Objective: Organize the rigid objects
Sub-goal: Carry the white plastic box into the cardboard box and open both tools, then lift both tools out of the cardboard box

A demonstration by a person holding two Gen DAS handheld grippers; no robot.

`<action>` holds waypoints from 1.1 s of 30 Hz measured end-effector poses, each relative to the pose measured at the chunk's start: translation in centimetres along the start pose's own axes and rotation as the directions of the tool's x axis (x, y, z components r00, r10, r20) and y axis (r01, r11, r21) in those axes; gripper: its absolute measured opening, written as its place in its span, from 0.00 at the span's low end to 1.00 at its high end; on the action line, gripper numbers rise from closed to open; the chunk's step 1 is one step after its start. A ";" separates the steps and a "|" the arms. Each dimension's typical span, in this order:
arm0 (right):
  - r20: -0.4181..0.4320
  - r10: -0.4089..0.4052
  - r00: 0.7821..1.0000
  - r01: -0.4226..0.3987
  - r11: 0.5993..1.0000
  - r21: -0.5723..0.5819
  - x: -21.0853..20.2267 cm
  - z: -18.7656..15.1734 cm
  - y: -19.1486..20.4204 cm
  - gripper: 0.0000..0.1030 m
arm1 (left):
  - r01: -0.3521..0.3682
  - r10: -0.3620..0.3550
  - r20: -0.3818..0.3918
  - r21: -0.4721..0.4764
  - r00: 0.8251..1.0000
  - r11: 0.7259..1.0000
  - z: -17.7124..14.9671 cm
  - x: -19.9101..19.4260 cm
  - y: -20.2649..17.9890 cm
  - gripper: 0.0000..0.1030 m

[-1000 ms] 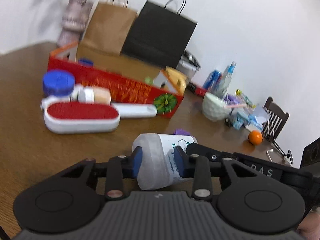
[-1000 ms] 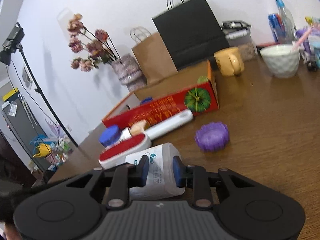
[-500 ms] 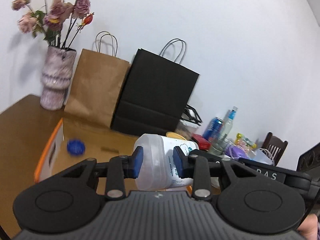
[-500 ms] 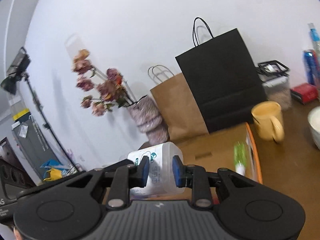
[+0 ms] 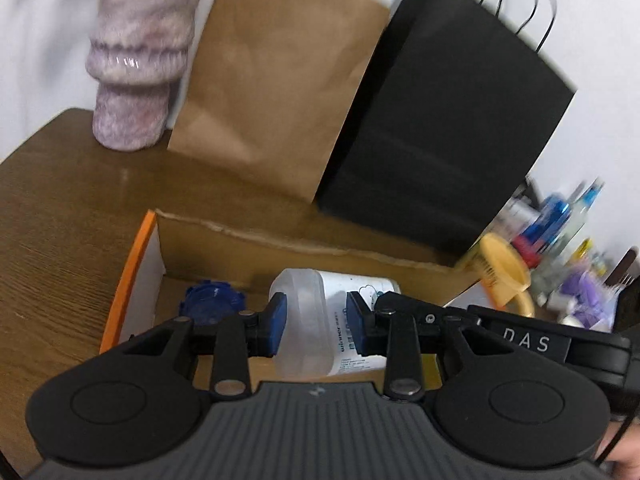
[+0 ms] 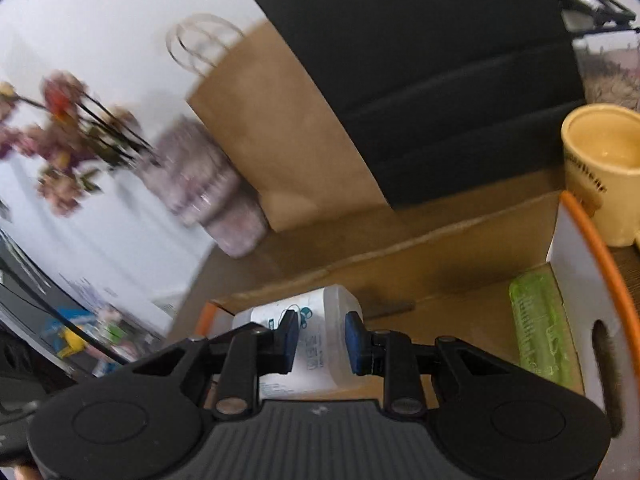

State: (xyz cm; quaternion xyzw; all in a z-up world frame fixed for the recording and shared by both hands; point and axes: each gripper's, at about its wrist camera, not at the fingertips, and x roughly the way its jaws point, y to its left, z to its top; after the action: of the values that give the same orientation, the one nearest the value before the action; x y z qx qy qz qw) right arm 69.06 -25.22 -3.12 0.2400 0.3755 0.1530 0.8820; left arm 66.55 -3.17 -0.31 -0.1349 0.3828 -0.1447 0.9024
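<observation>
Two claws: left [image 5: 316,322], right [image 6: 322,342]. One white bottle [image 5: 320,320] shared between them. One box [image 5: 132,264]. Inside it: one blue lid [image 5: 210,302], one green item [image 6: 538,332]. Two paper bags: one brown [image 5: 276,76], one black [image 5: 448,120]. One vase [image 5: 138,56] with one bunch of flowers [image 6: 68,136]. One yellow mug [image 6: 604,168]. One table [image 5: 56,200]. Blurred clutter [image 5: 568,240] at far right, uncountable.

In the left wrist view the clutter [image 5: 568,248] at the right edge is smeared beyond telling, and the vase [image 5: 138,52] at upper left is cut off at the top. In the right wrist view the flowers [image 6: 68,136] at left are blurred, the black bag [image 6: 420,60] runs off the top edge, and the bottle [image 6: 316,344] hides partly behind the gripper body at lower centre
</observation>
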 end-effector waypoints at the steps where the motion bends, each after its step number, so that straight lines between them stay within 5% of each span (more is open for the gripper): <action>1: -0.015 -0.015 1.000 0.015 1.000 -0.006 0.6 0.0 0.0 0.26 | -0.004 0.003 -0.019 -0.009 1.000 1.000 -0.1 0.7 0.4 0.31; 5: -0.035 -0.034 0.999 0.035 0.999 0.021 1.9 -0.2 -0.8 0.27 | 0.000 -0.003 -0.096 -0.034 0.995 0.999 -0.1 2.7 1.5 0.33; 11: 0.024 -0.071 0.997 0.072 0.995 -0.067 -2.8 -0.4 0.8 0.29 | -0.059 0.060 -0.013 0.051 0.998 0.997 0.0 -1.9 -0.3 0.49; 13: 0.060 -0.080 0.995 0.086 0.989 -0.116 -5.6 -0.4 1.6 0.37 | -0.100 0.098 0.024 0.083 0.995 0.992 0.0 -4.2 -0.9 0.55; 15: 0.084 -0.088 0.993 0.101 0.980 -0.169 -8.7 -0.9 2.2 0.60 | -0.153 0.146 0.062 0.130 0.987 0.980 -0.8 -7.0 -1.5 0.57; 21: 0.172 -0.183 0.968 0.227 0.930 -0.288 -17.3 -4.0 2.5 0.77 | -0.307 0.278 0.156 0.207 0.948 0.929 -4.7 -15.0 -2.9 0.62; 25: 0.195 -0.189 0.962 0.237 0.936 -0.260 -21.6 -5.9 2.2 0.77 | -0.317 0.282 0.188 0.193 0.941 0.929 -6.6 -19.5 -4.0 0.68; 27: 0.214 -0.185 0.959 0.238 0.936 -0.260 -23.4 -6.8 2.5 0.77 | -0.313 0.272 0.212 0.192 0.938 0.930 -7.7 -21.6 -4.7 0.79; 33: 0.265 -0.140 0.954 0.213 0.938 -0.271 -27.5 -10.9 3.4 0.78 | -0.310 0.250 0.273 0.206 0.929 0.928 -11.1 -25.6 -6.7 0.80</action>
State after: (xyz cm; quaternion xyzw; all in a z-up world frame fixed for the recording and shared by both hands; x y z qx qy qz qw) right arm 42.31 -31.40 8.34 0.0866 0.2583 0.0968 0.9573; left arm 40.32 -1.49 11.31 0.0174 0.2644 -0.0420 0.9633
